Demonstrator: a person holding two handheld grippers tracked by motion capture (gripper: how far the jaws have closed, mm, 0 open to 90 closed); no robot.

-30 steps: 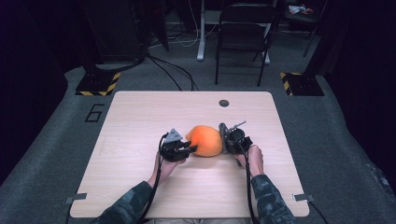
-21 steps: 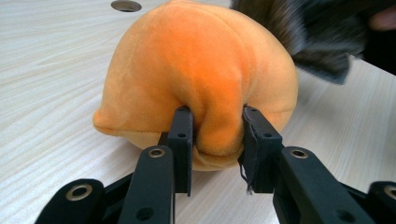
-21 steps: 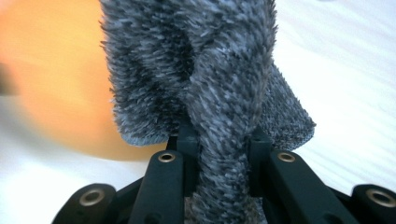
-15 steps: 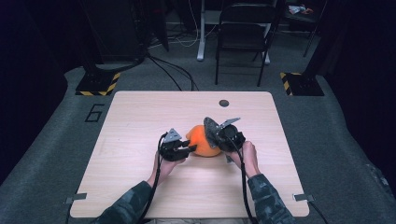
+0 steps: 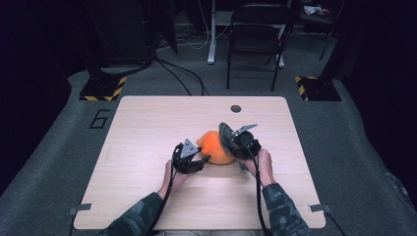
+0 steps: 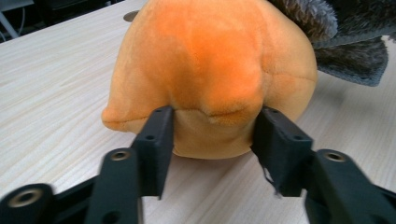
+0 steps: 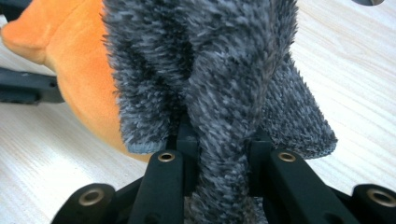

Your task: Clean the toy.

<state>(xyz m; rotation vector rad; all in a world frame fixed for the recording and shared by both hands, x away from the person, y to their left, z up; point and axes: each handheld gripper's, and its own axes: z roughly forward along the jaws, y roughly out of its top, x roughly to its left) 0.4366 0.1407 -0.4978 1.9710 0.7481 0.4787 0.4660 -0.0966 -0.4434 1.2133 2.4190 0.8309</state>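
— Plush toy [image 5: 215, 146], orange and rounded, is lying on the surface [image 5: 147, 123], a little right of the middle and toward the person's edge. What is sitting nearest the person?

— Two camouflage sleeves [image 5: 278, 209] are coming in from the bottom edge, each hand carrying a hand-held gripper. The left hand-held gripper [image 6: 212, 133] is reaching the toy from its left side. Its jaws have just been opening, and a fold at the toy's lower edge is sitting between them, the pads [image 6: 156, 140] touching the plush at either side.

— So is it squeezing?

— The pads are resting against the fabric, yet I cannot tell whether they are still pressing.

— And the other one?

— The right hand-held gripper [image 7: 219, 144] is clenching a grey shaggy cloth [image 7: 224, 70], bunched between its jaws and spreading over the right side of the toy, touching it.

— Anything farther out?

— A small dark round disc [image 5: 236, 108] is sitting in the surface near the far edge. Beyond that, on the grey floor, a folding chair [image 5: 255, 34] is standing, with cables [image 5: 182, 73] trailing and a yellow-and-black striped base [image 5: 104, 88] at the left.
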